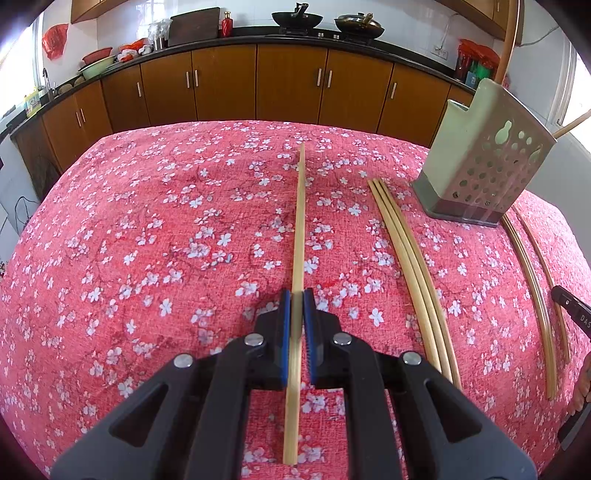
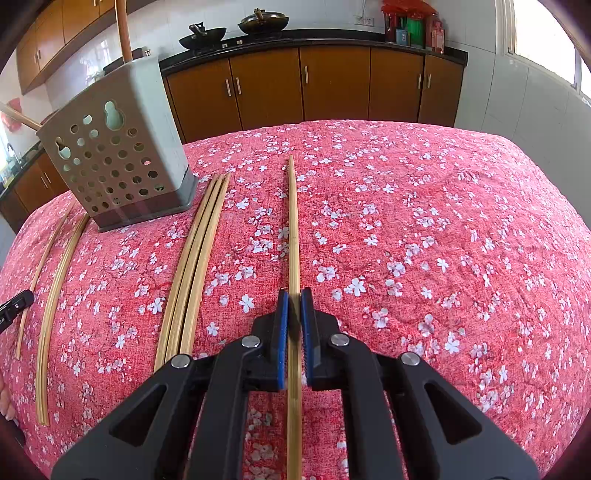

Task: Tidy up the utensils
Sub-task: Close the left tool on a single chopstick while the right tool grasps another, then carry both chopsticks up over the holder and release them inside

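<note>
In the left wrist view my left gripper (image 1: 296,295) is shut on a single pale bamboo chopstick (image 1: 300,221) that runs straight ahead between the blue pads. My right gripper (image 2: 294,295) is likewise shut on another chopstick (image 2: 293,221) in the right wrist view. Three chopsticks (image 1: 406,258) lie side by side on the red flowered tablecloth (image 1: 147,240) between the two grippers, also visible as the same three chopsticks (image 2: 195,266). A grey-green perforated utensil holder (image 1: 480,158) (image 2: 122,147) stands behind them. I cannot tell whether the held chopsticks touch the cloth.
More loose chopsticks (image 1: 532,288) (image 2: 55,288) lie in front of the holder. Wooden handles (image 2: 123,29) stick out of its top. Brown kitchen cabinets (image 1: 258,85) with woks on the counter run behind the table. A black edge of the other gripper (image 1: 572,310) shows at the side.
</note>
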Tool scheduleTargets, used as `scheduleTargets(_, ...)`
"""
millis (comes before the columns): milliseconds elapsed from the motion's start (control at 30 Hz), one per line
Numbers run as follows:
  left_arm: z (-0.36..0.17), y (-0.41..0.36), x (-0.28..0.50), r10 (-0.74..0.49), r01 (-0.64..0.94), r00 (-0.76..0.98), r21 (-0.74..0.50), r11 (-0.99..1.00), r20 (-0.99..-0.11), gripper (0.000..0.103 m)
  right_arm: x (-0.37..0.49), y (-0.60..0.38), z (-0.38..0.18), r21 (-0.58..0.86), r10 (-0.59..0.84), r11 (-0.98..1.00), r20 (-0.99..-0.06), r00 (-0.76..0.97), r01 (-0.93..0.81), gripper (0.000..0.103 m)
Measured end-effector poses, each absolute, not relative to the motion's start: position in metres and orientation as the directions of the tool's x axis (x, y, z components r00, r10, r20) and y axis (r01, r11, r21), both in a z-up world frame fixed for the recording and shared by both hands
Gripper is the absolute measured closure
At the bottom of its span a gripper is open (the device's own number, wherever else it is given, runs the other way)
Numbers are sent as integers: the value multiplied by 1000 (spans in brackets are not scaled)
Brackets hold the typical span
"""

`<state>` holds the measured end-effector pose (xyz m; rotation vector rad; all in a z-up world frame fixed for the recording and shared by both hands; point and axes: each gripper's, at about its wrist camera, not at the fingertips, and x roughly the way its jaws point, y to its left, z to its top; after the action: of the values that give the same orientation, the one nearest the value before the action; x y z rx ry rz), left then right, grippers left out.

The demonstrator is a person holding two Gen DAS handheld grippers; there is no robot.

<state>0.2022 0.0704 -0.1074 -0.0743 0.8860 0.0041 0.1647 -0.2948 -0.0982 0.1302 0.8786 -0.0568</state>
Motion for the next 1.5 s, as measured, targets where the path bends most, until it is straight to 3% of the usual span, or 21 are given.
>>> scheduleTargets(900,-107,71,202,-33,-36,631,-71,997,-775,92,165,-295,-98,92,5,990,-770,638,103,95)
scheduleTargets(1267,-105,59,178,7,15,621,21,1000,-783,94,144,-297,-97,97,30,993,-772,635,71,95)
scheduleTargets(1367,-93,62,176,1,14,636,13,1000,-772,95,137,-302,-78,129,43,989,-735,677,78,95)
scheduleTargets(1500,-48,65,167,-23,14,720,-19,1000,-693,95,128,-306,-38,136,35,988,-650,759,71,95)
